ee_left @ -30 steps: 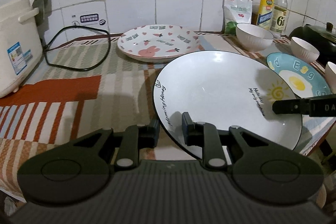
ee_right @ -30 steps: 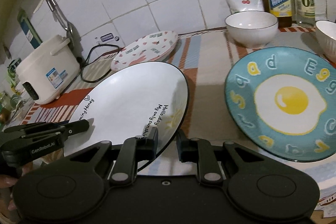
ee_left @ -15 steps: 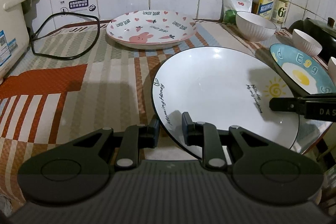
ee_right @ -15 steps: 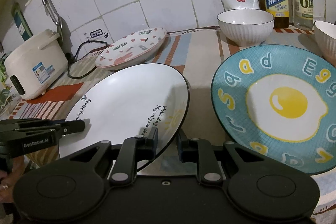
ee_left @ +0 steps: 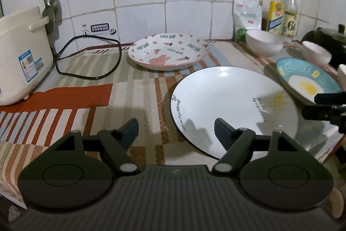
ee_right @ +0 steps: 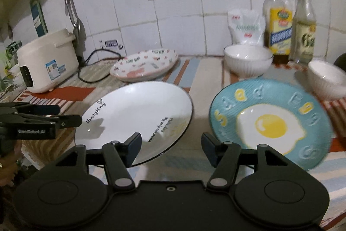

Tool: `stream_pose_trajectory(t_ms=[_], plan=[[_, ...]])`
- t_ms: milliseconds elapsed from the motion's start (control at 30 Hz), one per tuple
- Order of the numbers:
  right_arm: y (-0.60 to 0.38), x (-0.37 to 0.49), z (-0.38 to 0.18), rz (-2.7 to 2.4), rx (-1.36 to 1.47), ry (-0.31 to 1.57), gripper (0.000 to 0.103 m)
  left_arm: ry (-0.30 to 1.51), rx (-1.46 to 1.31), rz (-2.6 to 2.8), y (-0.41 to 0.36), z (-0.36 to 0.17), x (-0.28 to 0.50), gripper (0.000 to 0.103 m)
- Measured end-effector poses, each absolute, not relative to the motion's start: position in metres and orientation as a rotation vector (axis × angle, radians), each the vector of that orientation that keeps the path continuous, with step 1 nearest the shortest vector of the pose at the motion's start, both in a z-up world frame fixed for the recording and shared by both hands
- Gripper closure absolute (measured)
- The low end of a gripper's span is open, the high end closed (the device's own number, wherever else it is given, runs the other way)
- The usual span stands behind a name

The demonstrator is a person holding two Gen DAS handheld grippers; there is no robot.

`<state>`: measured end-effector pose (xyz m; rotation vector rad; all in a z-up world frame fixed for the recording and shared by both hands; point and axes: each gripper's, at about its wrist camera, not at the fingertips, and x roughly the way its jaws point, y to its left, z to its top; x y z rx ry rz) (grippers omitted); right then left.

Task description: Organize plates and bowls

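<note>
Beside the egg plate point(ee_right: 270, 120) on the bench point(ee_left: 86, 83), your grippers point(ee_left: 176, 131) point(ee_right: 170, 144) have just opened wide, so the white plate point(ee_left: 233, 105) lies loose and a careless nudge could slide it off the bench edge.

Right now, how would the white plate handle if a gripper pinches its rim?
The white plate looks like glazed ceramic: probably rigid and breakable. Its glossy surface suggests the pads could slip. It is wide and shallow, so one rim pinch would likely let it droop; both open grippers, left and right, seem safer.
</note>
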<state>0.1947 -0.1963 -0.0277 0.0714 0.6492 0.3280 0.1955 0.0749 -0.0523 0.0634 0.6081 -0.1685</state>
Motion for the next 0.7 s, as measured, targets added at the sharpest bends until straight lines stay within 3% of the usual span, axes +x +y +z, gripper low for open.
stream_pose_trajectory(t_ms=[600,700], plan=[[-0.236,0.082,0.049,0.289,-0.071,0.498,0.028,0.554,0.139,-0.296,0.047,0.013,0.105,0.013],[-0.240,0.064,0.058,0.286,-0.103,0.468,0.016,0.516,0.184,-0.303,0.038,0.023,0.087,0.009]])
